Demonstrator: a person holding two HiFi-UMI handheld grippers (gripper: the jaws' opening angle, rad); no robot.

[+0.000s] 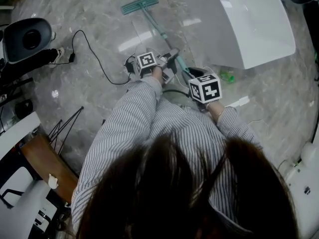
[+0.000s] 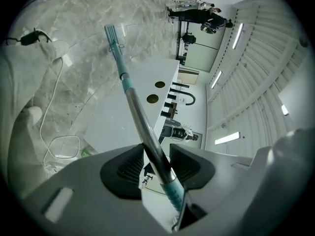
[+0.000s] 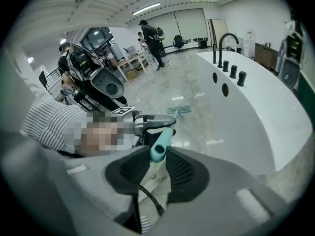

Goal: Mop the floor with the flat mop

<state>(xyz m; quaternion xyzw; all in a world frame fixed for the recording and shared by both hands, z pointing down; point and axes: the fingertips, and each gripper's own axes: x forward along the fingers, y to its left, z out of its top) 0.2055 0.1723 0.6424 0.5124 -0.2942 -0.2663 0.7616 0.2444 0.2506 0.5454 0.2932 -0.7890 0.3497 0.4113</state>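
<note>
The flat mop has a teal head [image 1: 139, 4] lying on the grey marble floor far ahead of me, and its pole [image 1: 162, 34] slants back toward my hands. My left gripper [image 1: 171, 60] is shut on the metal pole [image 2: 142, 127], just above the teal grip. In the left gripper view the mop head [image 2: 112, 33] shows at the far end of the pole. My right gripper [image 1: 192, 74] is shut on the teal handle end [image 3: 158, 149], behind the left gripper [image 3: 150, 123]. The mop head [image 3: 178, 110] lies flat beside the tub.
A white bathtub [image 1: 259, 24] stands right of the mop path, with black taps [image 3: 227, 63] on its rim. A black cable [image 1: 92, 54] trails across the floor at left, near a grey machine [image 1: 27, 38]. A chair and stands crowd the lower left. People stand far off.
</note>
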